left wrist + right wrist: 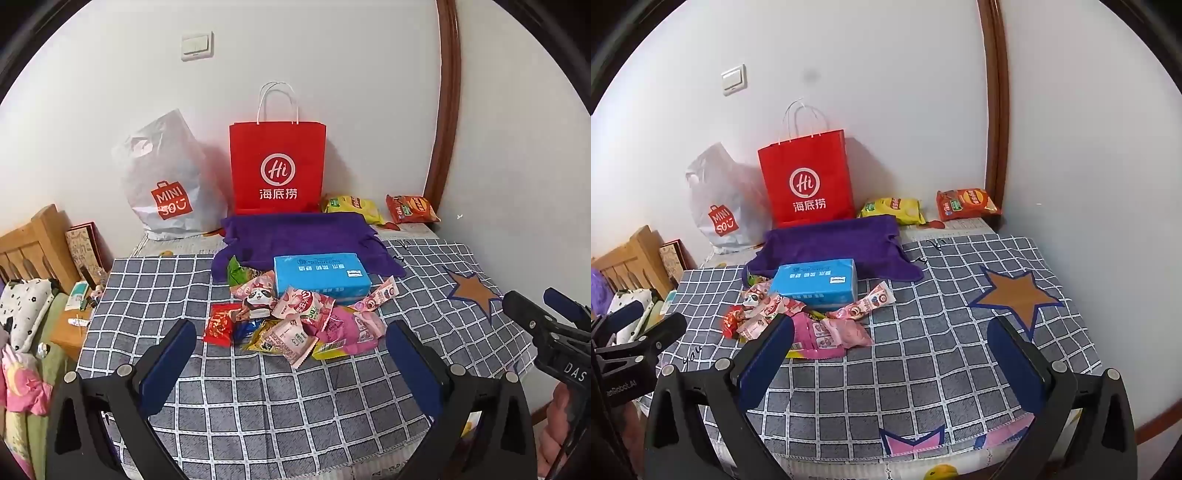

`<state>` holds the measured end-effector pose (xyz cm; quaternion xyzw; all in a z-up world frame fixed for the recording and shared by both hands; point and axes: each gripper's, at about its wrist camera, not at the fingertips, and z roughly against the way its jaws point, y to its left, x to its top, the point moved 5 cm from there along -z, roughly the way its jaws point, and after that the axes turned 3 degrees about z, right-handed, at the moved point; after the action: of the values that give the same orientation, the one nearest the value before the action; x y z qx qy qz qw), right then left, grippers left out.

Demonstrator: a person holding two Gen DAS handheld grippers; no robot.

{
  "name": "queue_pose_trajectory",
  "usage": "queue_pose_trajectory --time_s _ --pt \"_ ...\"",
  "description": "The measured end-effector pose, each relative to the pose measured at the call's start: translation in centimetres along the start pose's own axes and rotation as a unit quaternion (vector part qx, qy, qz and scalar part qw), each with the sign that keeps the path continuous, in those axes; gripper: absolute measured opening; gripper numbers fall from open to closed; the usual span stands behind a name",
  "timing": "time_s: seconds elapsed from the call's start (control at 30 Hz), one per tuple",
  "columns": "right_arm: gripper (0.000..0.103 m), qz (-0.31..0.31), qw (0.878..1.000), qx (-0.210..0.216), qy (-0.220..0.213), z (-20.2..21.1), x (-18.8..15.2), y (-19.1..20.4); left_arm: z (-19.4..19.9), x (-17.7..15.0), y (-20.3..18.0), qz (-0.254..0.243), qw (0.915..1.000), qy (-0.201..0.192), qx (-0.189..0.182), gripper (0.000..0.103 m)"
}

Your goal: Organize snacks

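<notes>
Two tools, both angled down over the counter, jaws spread wide, nothing between them. Left tool (291,354) hovers just short of the snack pile (295,321), which lies at 12 o'clock from it. Right tool (890,350) sits further right; from it the snack pile (798,321) lies at 10 o'clock, partly behind its left finger.

View differences: left wrist view shows the right tool (546,325) at 3 o'clock, plus a pillow (26,314) and bedside clutter at 9 o'clock. Right wrist view shows the left tool (639,332) at 9 o'clock and a pink star patch (912,439) at the near cloth edge.

Materials: checked grey cloth (288,406), woven, with a brown star patch (472,291). Snacks are crinkled foil and plastic wrappers, mostly pink. Blue tissue pack (321,277), soft-cornered block, touches the pile at its far side. Purple towel (306,236) behind. Red paper bag (277,166) upright against the wall; white plastic bag (170,177) beside it. Yellow chip bag (352,208) and red chip bag (412,208) at 1 o'clock.
</notes>
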<state>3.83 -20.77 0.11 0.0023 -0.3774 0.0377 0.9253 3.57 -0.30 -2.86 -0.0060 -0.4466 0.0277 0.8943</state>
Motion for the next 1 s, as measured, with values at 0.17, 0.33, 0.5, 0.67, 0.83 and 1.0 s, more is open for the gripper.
queue_pose_trajectory --time_s 0.17,0.33,0.5,0.67,0.83,1.0 --pt "0.103 -0.011 1.0 0.01 0.005 0.2 -0.1 0.3 0.5 0.4 0.1 0.006 1.0 -0.003 0.001 0.103" --pt "0.103 -0.007 1.0 0.009 0.003 0.4 0.0 -0.1 1.0 0.6 0.1 0.005 0.9999 -0.009 0.005 0.103" --pt "0.103 -0.007 1.0 0.009 0.003 0.4 0.1 0.3 1.1 0.7 0.3 0.006 0.9999 -0.009 0.004 0.103" --pt "0.103 -0.007 1.0 0.01 -0.001 0.8 0.2 0.3 1.2 0.7 0.1 0.007 0.9999 -0.01 0.003 0.103" --pt "0.103 -0.007 1.0 0.012 -0.002 0.8 0.1 0.3 1.2 0.5 0.1 0.007 0.9999 -0.013 0.003 0.103" --pt "0.103 -0.006 1.0 0.013 -0.003 0.8 0.0 0.4 1.3 0.6 0.1 0.008 0.9999 -0.014 0.002 0.103"
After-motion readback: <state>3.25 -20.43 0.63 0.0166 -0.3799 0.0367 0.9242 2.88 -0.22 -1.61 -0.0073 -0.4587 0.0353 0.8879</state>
